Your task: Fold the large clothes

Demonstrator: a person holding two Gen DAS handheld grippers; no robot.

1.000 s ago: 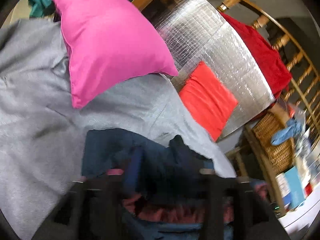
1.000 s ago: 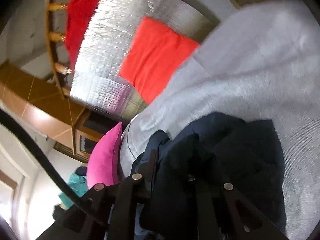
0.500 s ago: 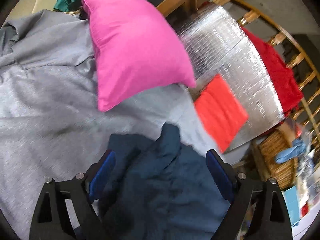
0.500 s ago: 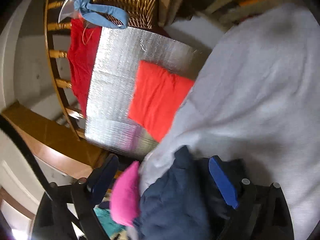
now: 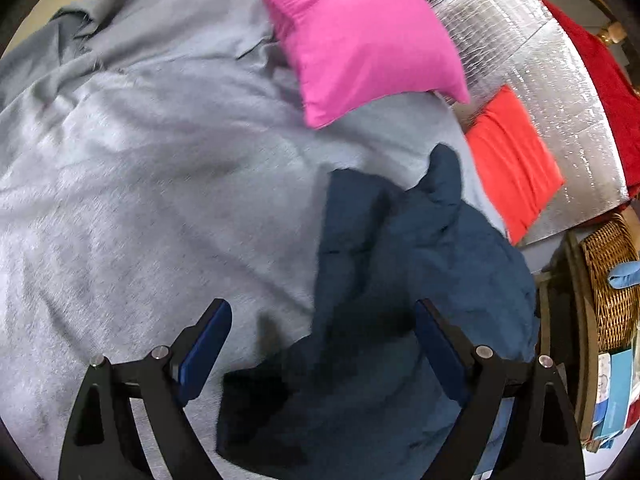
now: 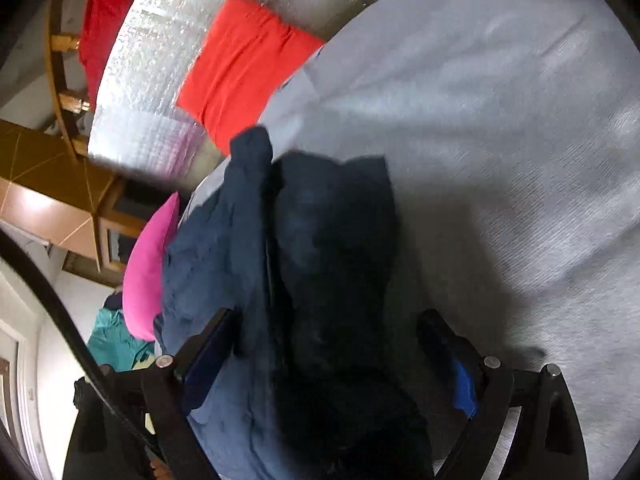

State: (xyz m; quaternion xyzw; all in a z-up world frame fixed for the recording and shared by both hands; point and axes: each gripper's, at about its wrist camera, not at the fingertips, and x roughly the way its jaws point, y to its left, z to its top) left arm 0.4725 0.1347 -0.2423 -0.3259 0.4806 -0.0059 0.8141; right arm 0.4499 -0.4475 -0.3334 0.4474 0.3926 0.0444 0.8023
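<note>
Though astride navy garment (image 5: 408, 280), fingers (image 5: 204, 344) wide.

We count one dark blue garment (image 5: 420, 280), bunched at lower centre. One grey sheet (image 5: 140, 180) under it. One pink pillow (image 5: 360, 32) at top. One folded orange-red cloth (image 5: 512, 160) on one silver foil mat (image 5: 540, 60), right side. One wicker basket (image 5: 612, 280) at right edge. Two grippers, one per view.
</note>
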